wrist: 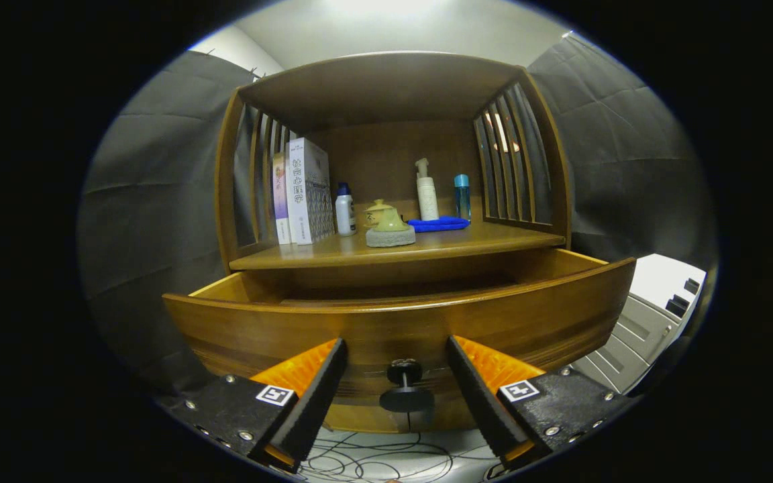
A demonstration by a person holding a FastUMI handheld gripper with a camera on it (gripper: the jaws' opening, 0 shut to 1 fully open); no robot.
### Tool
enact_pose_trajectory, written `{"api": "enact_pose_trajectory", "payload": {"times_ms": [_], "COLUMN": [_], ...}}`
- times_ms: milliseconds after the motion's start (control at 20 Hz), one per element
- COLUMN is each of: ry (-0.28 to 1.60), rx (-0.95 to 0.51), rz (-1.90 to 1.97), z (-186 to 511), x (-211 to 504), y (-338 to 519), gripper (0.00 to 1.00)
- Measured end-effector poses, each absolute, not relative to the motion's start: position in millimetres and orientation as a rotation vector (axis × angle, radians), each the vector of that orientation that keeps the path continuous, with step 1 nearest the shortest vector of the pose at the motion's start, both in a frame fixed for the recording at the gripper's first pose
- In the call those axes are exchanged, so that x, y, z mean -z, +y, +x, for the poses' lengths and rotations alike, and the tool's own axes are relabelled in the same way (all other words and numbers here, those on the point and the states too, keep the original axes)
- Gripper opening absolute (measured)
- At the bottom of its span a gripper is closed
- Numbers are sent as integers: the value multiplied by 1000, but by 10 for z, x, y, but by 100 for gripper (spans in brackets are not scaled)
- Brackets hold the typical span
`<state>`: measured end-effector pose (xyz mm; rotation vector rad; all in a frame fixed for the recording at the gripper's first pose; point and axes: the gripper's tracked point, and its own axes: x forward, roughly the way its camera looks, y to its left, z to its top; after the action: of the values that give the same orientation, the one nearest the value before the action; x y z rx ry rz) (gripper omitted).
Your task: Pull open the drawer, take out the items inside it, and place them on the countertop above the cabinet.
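Just ahead of the gripper [396, 365], whose fingers are standing spread apart and gripping nothing, the knob [404, 371] is sitting between them on the pulled-out wooden drawer [279, 329]. Stiff and probably heavy, the drawer looks best handled by that knob; its contents are lying hidden behind the front.

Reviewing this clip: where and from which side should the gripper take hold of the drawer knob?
Grip the drawer knob by its round head, coming straight in from the front. It stands out from the drawer front on a thin stem, centred between the open gripper fingers, which touch nothing.
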<state>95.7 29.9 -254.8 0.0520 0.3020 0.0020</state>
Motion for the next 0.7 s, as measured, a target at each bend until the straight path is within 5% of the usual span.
{"api": "enact_pose_trajectory", "payload": {"times_ms": [700], "ry": [295], "rx": [1], "rz": [52], "z": [1878], "x": [2656], "y": [289], "gripper": [95]}}
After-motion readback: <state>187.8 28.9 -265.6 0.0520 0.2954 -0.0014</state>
